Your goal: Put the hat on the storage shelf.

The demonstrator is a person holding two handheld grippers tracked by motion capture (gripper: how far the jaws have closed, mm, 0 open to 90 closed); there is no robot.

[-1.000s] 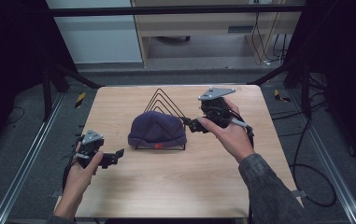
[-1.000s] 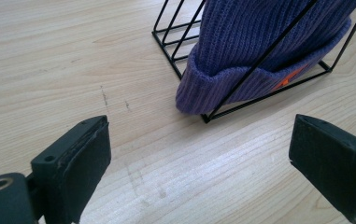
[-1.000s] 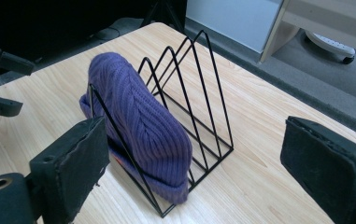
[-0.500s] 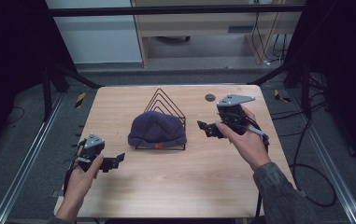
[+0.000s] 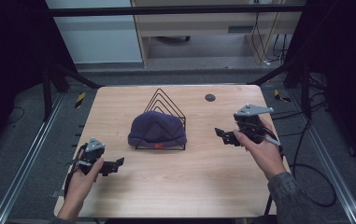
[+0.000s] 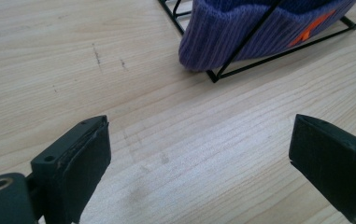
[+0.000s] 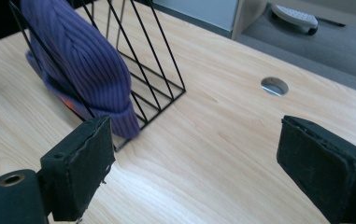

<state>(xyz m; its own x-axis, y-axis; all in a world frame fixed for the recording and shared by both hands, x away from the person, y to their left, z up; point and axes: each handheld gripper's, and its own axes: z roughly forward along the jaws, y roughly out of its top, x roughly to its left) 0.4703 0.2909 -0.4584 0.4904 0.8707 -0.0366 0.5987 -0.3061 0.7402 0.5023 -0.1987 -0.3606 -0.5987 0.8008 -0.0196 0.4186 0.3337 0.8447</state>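
Note:
A purple knit beanie (image 5: 157, 129) with a small orange tag is tucked into a black wire rack (image 5: 166, 102) at the middle of the wooden table (image 5: 180, 186). In the left gripper view the beanie (image 6: 241, 32) and rack (image 6: 259, 60) lie ahead at the upper right. My left gripper (image 5: 115, 164) rests near the table's front left, open and empty. My right gripper (image 5: 223, 136) hovers to the right of the rack, open and empty. In the right gripper view the beanie (image 7: 80, 56) leans in the rack (image 7: 152, 70) at the upper left.
A round cable hole (image 5: 210, 97) sits in the table top behind my right gripper, also visible as a hole (image 7: 274, 86) in the right gripper view. Bare wood spans the table's front and right. Metal frame rails and dark floor surround the table.
My right gripper has drawn back from the beanie and rack toward the table's right side. My left gripper has stayed near the front left, shifting only slightly.

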